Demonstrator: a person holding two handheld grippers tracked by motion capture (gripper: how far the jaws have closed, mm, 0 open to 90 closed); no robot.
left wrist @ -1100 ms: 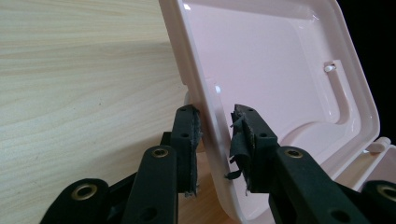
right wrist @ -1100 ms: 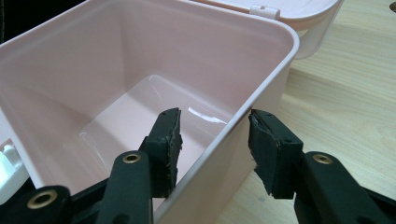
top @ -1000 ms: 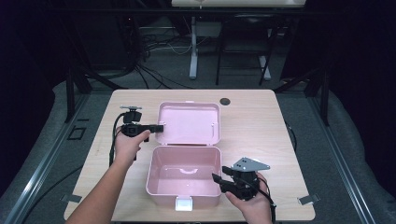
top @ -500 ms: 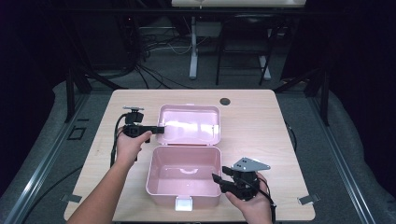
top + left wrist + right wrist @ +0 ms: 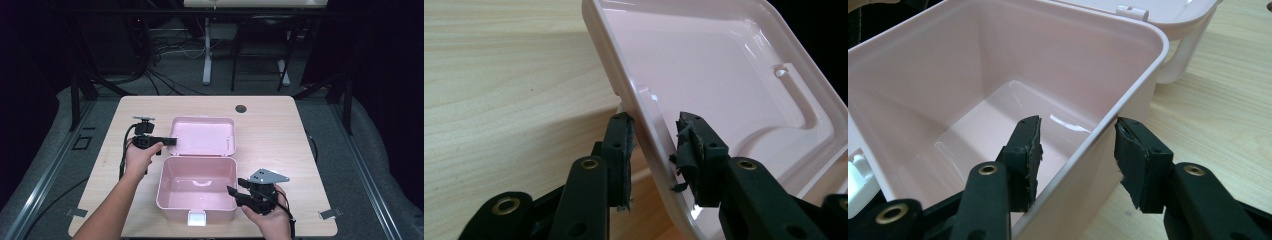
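Pink plastic box (image 5: 196, 189) sits open at the lower middle of the high view, on a pale wooden table (image 5: 270, 135), its white latch tab (image 5: 196, 218) facing the bottom edge of the frame. Nearest, at the lower right, the right gripper (image 5: 235, 192) is held in a hand against the box's right wall; in the right gripper view that wall's rim (image 5: 1108, 122) runs up between the two black jaws, one pad inside the box and one outside, with visible gaps on both sides, so the jaws stand apart and press on nothing. The box is empty, its glossy floor showing. Farther up the frame, just above the box and joined to its back edge, the lid (image 5: 202, 136) lies flung back almost flat, its inner face upward and its long axis running left to right across the picture. At the middle left of the high view the left gripper (image 5: 172, 141) points rightward at the lid's left short edge. In the left gripper view the lid's rim (image 5: 651, 125) slants between the jaws; the left pad sits just beside or against the outer side, the right pad stands clear of the inner face, and the jaws have just been opening, so this looks like a grip being let go. Judged from this, the lid lies to the right of the left gripper, which is the nearer hand to it. Beyond, a small dark round grommet (image 5: 241, 108) marks the table's far side.
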